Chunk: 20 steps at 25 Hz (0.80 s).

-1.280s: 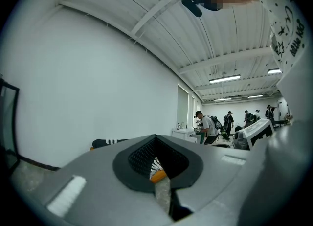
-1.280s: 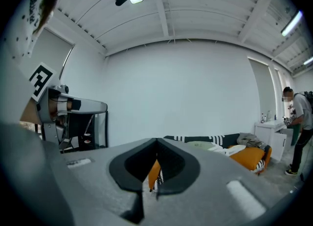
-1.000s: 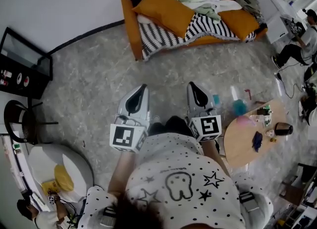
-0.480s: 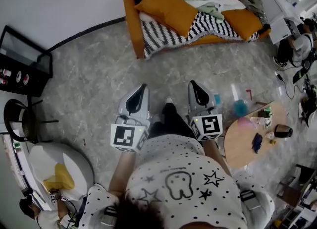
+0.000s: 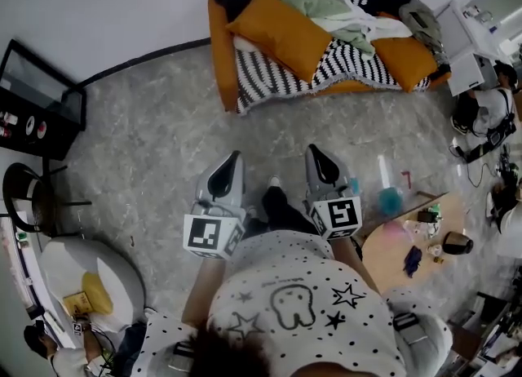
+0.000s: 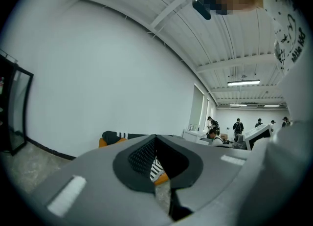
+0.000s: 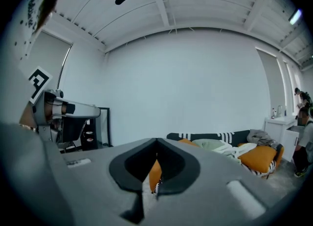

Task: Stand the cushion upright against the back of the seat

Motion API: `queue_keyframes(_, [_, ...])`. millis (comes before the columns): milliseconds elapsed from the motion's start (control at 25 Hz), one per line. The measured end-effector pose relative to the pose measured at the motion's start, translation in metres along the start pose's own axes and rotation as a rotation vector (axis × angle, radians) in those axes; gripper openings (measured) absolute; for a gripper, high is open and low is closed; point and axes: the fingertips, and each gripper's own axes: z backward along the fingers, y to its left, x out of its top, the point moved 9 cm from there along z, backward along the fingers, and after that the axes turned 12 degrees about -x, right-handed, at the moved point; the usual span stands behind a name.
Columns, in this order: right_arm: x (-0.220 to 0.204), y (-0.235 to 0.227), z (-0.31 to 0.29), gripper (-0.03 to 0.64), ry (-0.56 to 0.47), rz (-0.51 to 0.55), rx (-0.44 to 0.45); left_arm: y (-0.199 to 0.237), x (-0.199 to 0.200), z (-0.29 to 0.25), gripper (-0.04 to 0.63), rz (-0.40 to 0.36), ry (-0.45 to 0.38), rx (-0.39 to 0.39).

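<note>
The orange sofa stands against the far wall under a black-and-white striped blanket. A large orange cushion lies slanted on its left seat, and a second orange cushion lies at the right end. Green and white clothes are heaped between them. My left gripper and right gripper are both shut and empty, held side by side over the floor well short of the sofa. In the right gripper view the right gripper points at the large cushion. The left gripper faces the sofa's end.
A round wooden table with small items and a teal bottle sits close on the right. A black glass cabinet, a dark chair and a white round seat are on the left. People sit at desks far right.
The sofa has come nearer and shifted slightly right in the head view as both grippers moved forward over the floor. Both stay shut and empty.
</note>
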Motion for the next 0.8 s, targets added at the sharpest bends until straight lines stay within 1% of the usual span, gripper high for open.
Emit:
queue_keyframes(240, [0.005,-0.021,-0.039,-0.005,-0.01,-0.003,0.017,0.015,0.01,-0.038,-0.003,0.0,-0.039,0.019])
queue_keyframes(520, [0.009,-0.048,-0.071,-0.005,-0.018,-0.006,0.039,0.023,0.014,-0.082,-0.003,0.004,-0.054,0.01])
queue_keyframes(800, [0.011,-0.068,-0.102,-0.005,-0.025,-0.022,0.068,0.03,0.019,-0.112,-0.003,-0.001,-0.059,0.035])
